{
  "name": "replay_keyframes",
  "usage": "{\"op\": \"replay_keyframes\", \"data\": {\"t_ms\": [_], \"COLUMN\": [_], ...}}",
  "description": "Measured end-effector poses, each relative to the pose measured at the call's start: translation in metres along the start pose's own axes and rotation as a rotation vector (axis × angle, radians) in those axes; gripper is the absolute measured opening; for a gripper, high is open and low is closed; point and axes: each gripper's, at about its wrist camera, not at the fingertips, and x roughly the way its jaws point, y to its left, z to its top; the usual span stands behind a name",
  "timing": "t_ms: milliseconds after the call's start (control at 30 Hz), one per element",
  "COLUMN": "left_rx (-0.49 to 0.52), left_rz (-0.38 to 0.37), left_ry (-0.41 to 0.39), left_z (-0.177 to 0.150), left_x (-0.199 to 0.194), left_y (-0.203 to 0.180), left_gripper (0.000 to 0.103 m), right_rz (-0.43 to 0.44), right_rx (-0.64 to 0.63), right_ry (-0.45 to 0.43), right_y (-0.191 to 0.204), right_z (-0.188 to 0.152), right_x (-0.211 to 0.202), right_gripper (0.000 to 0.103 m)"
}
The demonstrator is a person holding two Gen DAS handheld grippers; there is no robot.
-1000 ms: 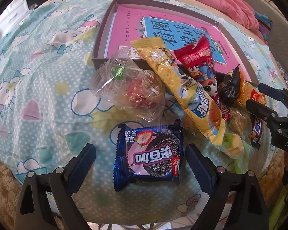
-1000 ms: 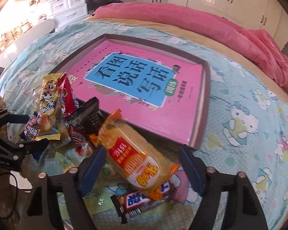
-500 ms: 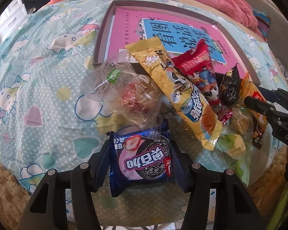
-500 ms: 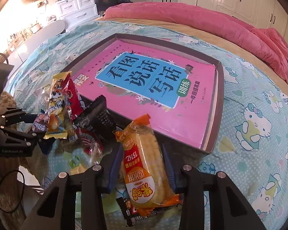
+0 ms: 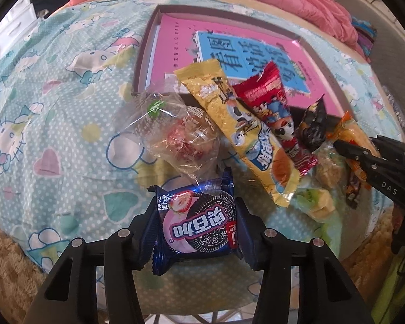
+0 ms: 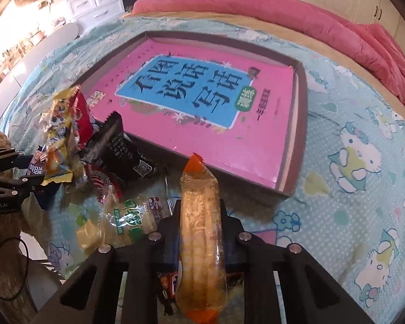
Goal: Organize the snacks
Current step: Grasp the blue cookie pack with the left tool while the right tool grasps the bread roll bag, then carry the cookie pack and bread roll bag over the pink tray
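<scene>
Both pickups look done: the left gripper (image 5: 197, 226) is clamped on the blue cookie pack (image 5: 195, 222), the right gripper (image 6: 199, 229) on the orange-ended wafer pack (image 6: 201, 232), both near the pile on the bed (image 6: 351, 216). Next, probably, lift over the near wall of the shallow box (image 6: 299, 124), whose pink book (image 6: 202, 100) offers open room.

The left gripper (image 5: 197, 228) sits at 6 o'clock in its own view, jaws pressed in on both sides of a blue cookie packet (image 5: 195, 222). The right gripper (image 6: 201, 232), also at 6 o'clock, clamps a long orange-ended snack (image 6: 201, 240) that runs toward 12.
</scene>
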Motion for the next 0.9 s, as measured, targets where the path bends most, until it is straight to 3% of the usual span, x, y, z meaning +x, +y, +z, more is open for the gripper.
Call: {"op": "replay_keyframes", "data": {"t_ms": [233,533,900], "left_rx": [-0.027,-0.046,-0.043], "left_rz": [-0.062,-0.028,-0.002], "left_ry": [-0.025,-0.204,-0.349], "left_z": [-0.009,0.003,0.039], "left_x": [-0.028,-0.076,-0.08], "left_y": [0.004,0.014,0.026], "left_gripper": [0.054,0.053,0.054], "right_rz": [0.059,0.099,0.116], "right_rx": [0.102,0.16,0.253], "right_ry": [-0.143,-0.284,-0.313], "right_y": [-0.014,-0.018,-0.028], "right_z": [-0.002,0.011,0.022], "right_x": [-0.038,-0.061,-0.056], "right_gripper": [0.022,0.022,0.022]}}
